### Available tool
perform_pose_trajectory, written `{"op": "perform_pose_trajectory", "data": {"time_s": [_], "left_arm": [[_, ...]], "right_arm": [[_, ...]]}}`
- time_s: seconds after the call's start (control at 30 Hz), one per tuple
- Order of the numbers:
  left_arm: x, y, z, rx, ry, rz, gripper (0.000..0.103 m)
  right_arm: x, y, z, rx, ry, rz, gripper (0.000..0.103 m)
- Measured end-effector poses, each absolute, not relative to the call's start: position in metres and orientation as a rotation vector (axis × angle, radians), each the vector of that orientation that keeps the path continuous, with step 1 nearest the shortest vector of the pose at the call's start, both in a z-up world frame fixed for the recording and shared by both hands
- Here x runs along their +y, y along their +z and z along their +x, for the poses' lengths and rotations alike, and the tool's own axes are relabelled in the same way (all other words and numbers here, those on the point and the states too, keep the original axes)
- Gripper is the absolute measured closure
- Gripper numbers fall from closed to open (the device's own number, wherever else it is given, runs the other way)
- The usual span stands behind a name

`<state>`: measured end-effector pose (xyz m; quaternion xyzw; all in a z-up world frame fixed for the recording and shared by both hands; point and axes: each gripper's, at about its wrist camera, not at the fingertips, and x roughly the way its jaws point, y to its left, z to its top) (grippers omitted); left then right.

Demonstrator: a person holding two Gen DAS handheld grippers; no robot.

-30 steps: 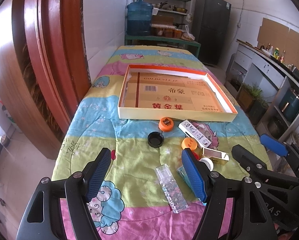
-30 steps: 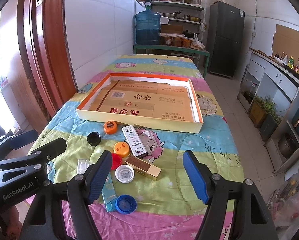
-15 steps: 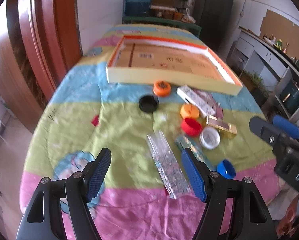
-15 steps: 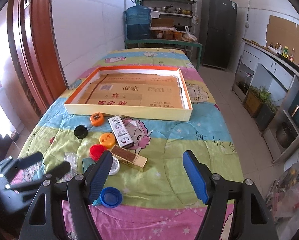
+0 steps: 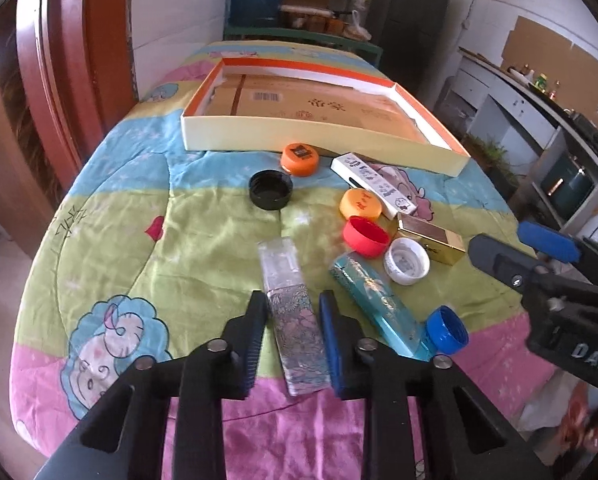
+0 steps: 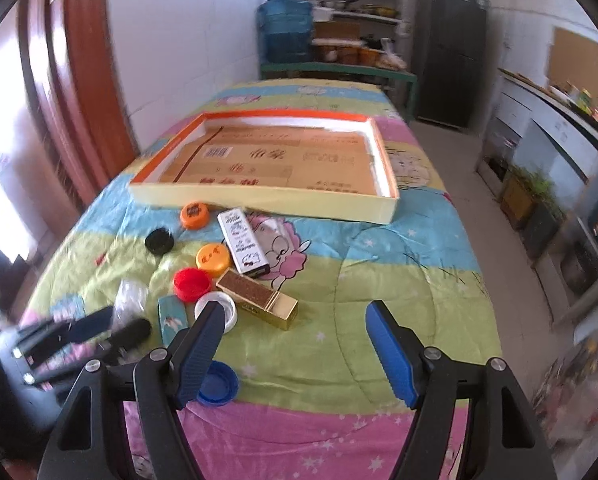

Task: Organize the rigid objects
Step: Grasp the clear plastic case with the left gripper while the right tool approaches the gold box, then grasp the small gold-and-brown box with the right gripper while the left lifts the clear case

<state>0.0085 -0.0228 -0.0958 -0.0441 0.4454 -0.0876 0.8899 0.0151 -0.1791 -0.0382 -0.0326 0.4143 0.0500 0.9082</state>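
A long clear plastic box (image 5: 295, 320) with a flowery print lies on the quilt near the front edge. My left gripper (image 5: 293, 300) is closing on it, its pads pressing on both long sides. To its right lie a teal box (image 5: 375, 300), a blue cap (image 5: 447, 330), a white cap (image 5: 406, 266), a red cap (image 5: 365, 236) and a gold box (image 5: 431, 238). My right gripper (image 6: 295, 312) hovers open above the quilt with nothing between its fingers, right of the gold box (image 6: 259, 298). The shallow cardboard tray (image 5: 299, 140) sits behind.
An orange cap (image 5: 299, 159), a black cap (image 5: 270, 190), a yellow-orange cap (image 5: 361, 205) and a white printed box (image 5: 373, 182) lie before the tray. A wooden door frame (image 5: 71, 60) stands left. The table drops off on the right towards kitchen cabinets (image 6: 539, 152).
My left gripper has sunk towards the quilt and gone from wide open to shut around the clear box. The right gripper has stayed open and shifted slightly.
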Motion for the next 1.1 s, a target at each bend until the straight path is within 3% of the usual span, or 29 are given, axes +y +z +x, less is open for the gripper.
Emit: {"op": "perform_pose_trajectory", "data": {"time_s": [0.1, 0.3, 0.5, 0.57, 0.6, 0.77, 1.1], "left_arm": [[-0.012, -0.095, 0.012, 0.946, -0.211, -0.125, 0.083], [-0.013, -0.094, 0.011, 0.951, -0.23, -0.092, 0.083], [-0.008, -0.095, 0.014, 0.959, -0.253, -0.128, 0.083], [-0.007, -0.095, 0.014, 0.959, -0.255, -0.131, 0.083], [-0.007, -0.095, 0.014, 0.959, -0.256, -0.134, 0.083], [-0.004, -0.094, 0.013, 0.956, -0.27, -0.157, 0.083], [0.003, -0.073, 0.016, 0.926, -0.311, -0.187, 0.083]], "right_arm": [[-0.175, -0.046, 0.027, 0.898, 0.206, -0.16, 0.031], [-0.167, -0.063, 0.044, 0.92, 0.286, -0.415, 0.051], [-0.148, -0.074, 0.044, 0.895, 0.433, -0.574, 0.057], [-0.141, -0.076, 0.044, 0.882, 0.473, -0.599, 0.066], [-0.139, -0.076, 0.043, 0.88, 0.492, -0.598, 0.073], [-0.138, -0.074, 0.04, 0.875, 0.513, -0.541, 0.081], [-0.173, -0.044, 0.029, 0.844, 0.37, -0.215, 0.085]]}}
